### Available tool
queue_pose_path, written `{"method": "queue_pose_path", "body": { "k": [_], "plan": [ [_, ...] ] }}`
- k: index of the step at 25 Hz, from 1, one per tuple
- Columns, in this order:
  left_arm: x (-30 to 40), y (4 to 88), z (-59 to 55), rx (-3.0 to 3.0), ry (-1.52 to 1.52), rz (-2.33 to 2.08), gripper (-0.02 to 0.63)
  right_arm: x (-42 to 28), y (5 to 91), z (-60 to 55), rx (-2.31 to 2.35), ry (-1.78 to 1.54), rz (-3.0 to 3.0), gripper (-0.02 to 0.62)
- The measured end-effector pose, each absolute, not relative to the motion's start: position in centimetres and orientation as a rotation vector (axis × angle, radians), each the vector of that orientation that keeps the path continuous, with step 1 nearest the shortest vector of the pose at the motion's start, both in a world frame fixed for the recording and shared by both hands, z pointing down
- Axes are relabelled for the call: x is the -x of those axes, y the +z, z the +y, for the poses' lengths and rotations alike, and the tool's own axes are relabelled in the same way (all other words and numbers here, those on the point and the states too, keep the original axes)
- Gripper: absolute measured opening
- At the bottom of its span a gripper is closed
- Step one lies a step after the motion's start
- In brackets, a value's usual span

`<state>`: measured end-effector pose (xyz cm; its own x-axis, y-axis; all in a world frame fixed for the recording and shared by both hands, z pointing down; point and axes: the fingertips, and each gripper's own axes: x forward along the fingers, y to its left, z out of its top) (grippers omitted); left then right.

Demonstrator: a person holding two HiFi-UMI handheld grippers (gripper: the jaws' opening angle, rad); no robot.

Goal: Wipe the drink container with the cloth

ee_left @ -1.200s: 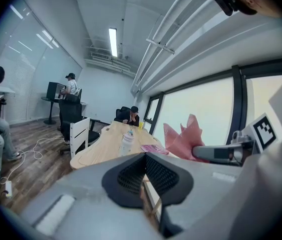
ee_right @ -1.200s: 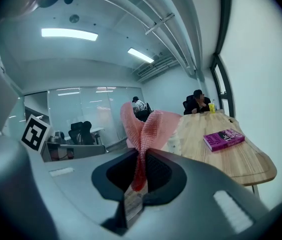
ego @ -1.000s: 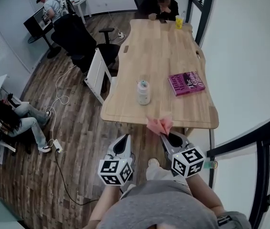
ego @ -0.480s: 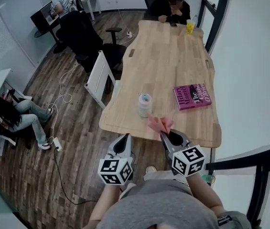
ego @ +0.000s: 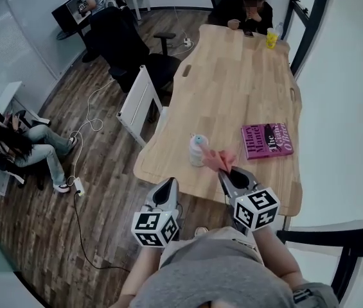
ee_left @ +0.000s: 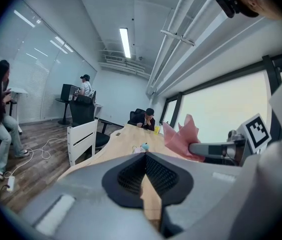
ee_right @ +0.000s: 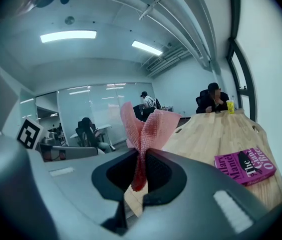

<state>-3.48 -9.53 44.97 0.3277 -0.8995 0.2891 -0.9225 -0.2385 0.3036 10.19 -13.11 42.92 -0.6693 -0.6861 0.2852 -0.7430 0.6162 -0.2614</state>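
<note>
Two grippers low in head view. Right gripper [ee_right: 141, 160]: jaws clamped on the pink cloth [ee_right: 144, 124], which stands up out of them. Left gripper [ee_left: 144, 160]: jaws pressed together, nothing between. Drink container [ego: 198, 150] upright on the wooden table [ego: 232, 88] near its front edge, at 10 o'clock from the cloth, just beside it; contact unclear. Magenta book [ego: 268, 140] at 3 o'clock of the container.

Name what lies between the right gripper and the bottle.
Only the pink cloth, clamped in the right gripper, close by the bottle; the head view shows it.
</note>
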Motion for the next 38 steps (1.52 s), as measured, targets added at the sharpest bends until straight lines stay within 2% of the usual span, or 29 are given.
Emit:
{"method": "queue_pose_path", "body": {
  "k": [22, 38],
  "plan": [
    [4.6, 47.0, -14.4, -2.166, 0.128, -1.575, 0.003, -8.2, 46.9, -24.5, -1.112, 0.609, -2.554, 0.026],
    [5.2, 48.3, -19.4, -2.157, 0.13, -1.532, 0.003, -6.9, 51.8, -27.9, -0.995, 0.621, -2.421, 0.026]
  ]
}}
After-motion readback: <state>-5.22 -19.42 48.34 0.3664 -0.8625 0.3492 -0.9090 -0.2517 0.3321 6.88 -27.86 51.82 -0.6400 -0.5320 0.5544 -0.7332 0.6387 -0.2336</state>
